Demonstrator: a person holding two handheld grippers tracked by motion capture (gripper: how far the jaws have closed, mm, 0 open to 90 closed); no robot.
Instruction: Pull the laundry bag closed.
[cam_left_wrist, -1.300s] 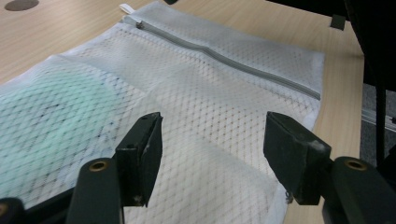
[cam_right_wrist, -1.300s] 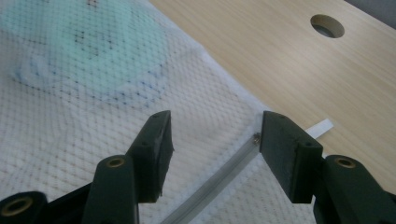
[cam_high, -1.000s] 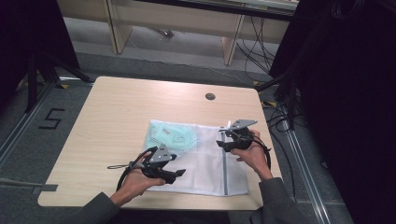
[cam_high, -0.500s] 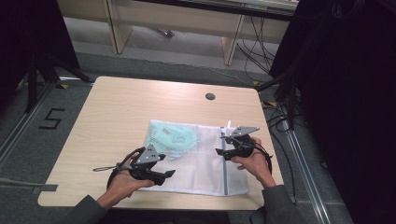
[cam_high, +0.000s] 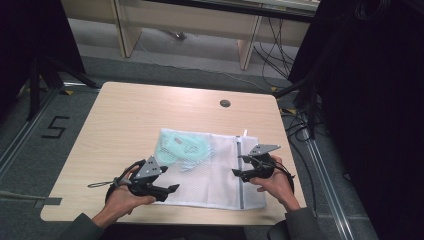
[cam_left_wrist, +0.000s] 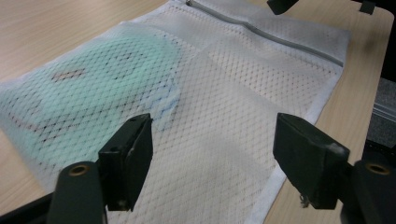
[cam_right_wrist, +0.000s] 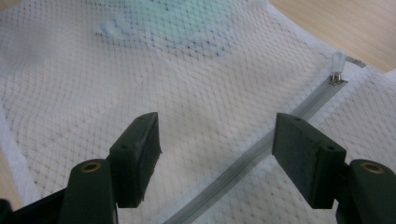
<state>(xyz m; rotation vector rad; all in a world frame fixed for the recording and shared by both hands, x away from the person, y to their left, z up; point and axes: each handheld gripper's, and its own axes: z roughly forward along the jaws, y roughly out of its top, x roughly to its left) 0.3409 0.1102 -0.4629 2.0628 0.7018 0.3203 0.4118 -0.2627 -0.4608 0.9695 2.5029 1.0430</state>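
The white mesh bag (cam_high: 210, 170) lies flat on the bench (cam_high: 130, 120), a pale green item (cam_high: 182, 146) blurred behind its netting, hard to identify. Both the left hand-held gripper (cam_high: 170, 190) and the right hand-held gripper (cam_high: 239, 165) have just been opening; their jaws stand wide over the mesh, gripping nothing.

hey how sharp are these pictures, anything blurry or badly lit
High view: evenly lit table, surroundings fall into deep shadow, image slightly soft. Left gripper view: mesh bag sharp in the middle, far zipper blurred. Right gripper view: mesh crisp near the tongs, green cloth at the top out of focus.
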